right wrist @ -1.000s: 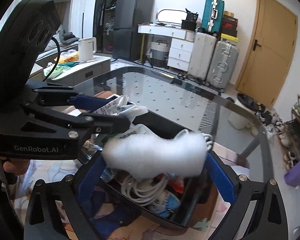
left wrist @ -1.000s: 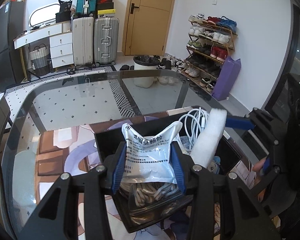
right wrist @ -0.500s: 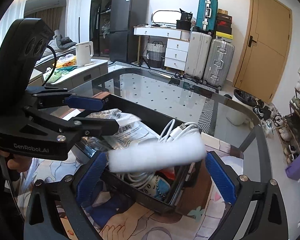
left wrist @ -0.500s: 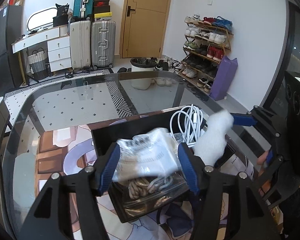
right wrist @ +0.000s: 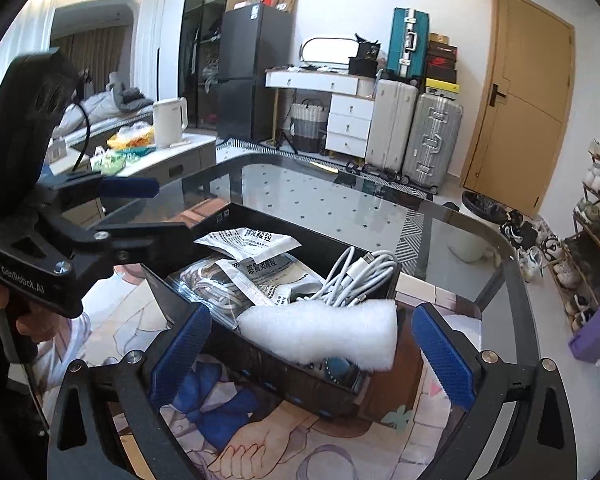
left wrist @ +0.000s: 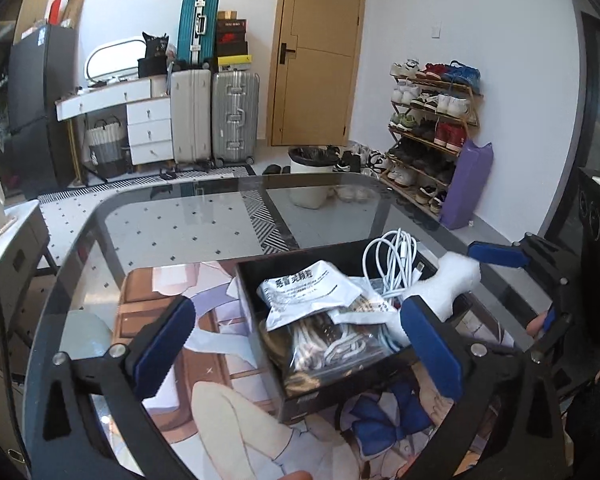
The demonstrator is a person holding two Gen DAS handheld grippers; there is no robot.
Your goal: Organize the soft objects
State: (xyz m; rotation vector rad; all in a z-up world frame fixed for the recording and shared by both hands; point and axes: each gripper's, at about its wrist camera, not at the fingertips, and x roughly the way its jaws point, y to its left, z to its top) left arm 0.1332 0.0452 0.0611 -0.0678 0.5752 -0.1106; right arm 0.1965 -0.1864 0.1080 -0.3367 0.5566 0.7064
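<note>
The black storage box (left wrist: 300, 400) sits on a printed cartoon mat (left wrist: 220, 420) on the glass table (left wrist: 180, 224). In it a white printed sachet (left wrist: 308, 292) lies on top of a clear bag of cords (left wrist: 332, 352), whose lower part the box wall hides; a coiled white charging cable (right wrist: 356, 276) fills the far corner of the box. A white foam roll (right wrist: 320, 332) rests across the near rim of the box, covering a small blue object I cannot identify. The left gripper (left wrist: 296, 344) is opening, its blue pads wide and free of the sachet below them; its body reads "GenRobot.AI". The right gripper (right wrist: 312, 348) stands wide, pads clear of both foam ends. Beyond the box stand suitcases (left wrist: 216, 116), a wooden door (left wrist: 316, 52) and a shoe rack (left wrist: 428, 132). The sachet's Chinese print is only partly legible.
</note>
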